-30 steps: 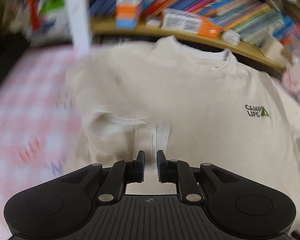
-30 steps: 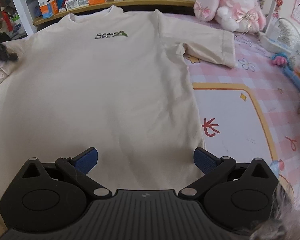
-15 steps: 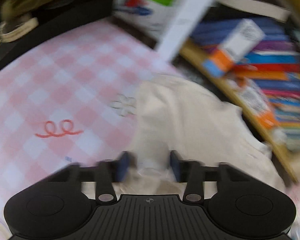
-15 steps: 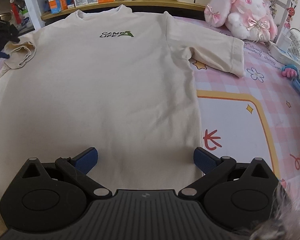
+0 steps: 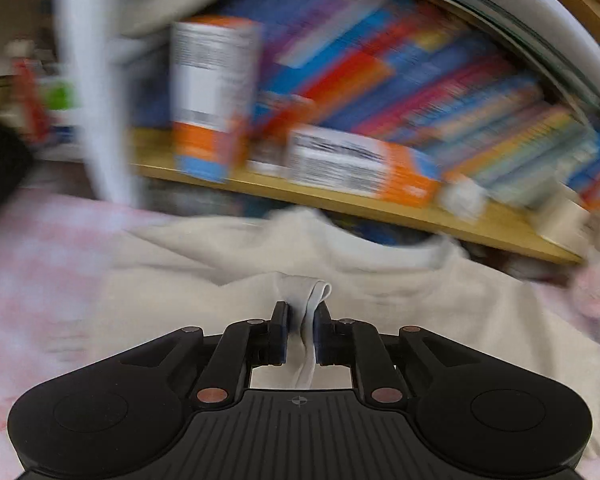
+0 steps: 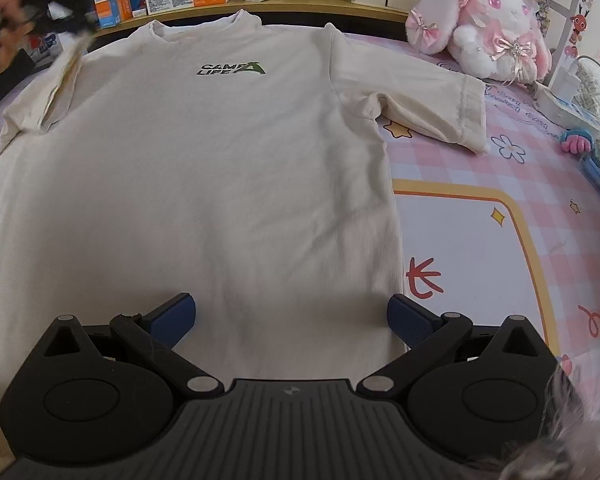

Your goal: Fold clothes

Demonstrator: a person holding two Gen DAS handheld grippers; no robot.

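Nearest the person, the right gripper [image 6: 291, 314] hangs over the lower hem of the cream T-shirt [image 6: 204, 168], its jaws spread wide with nothing between them. The T-shirt lies flat, front up, on a pink checked cloth [image 6: 480, 168], its collar toward the bookshelf [image 6: 284, 4]. One short sleeve [image 6: 432, 108] lies spread out flat beside a pink plush rabbit [image 6: 484, 36]. At the opposite shoulder, the left gripper [image 5: 301, 330] has a fold of the other sleeve [image 5: 314, 300] between its narrowly parted pads; the jaws have just been opening slightly, and the fabric remains pinched between them. This sleeve is lifted and drawn over the shirt body. Beyond stand the blurred books [image 5: 420, 80].
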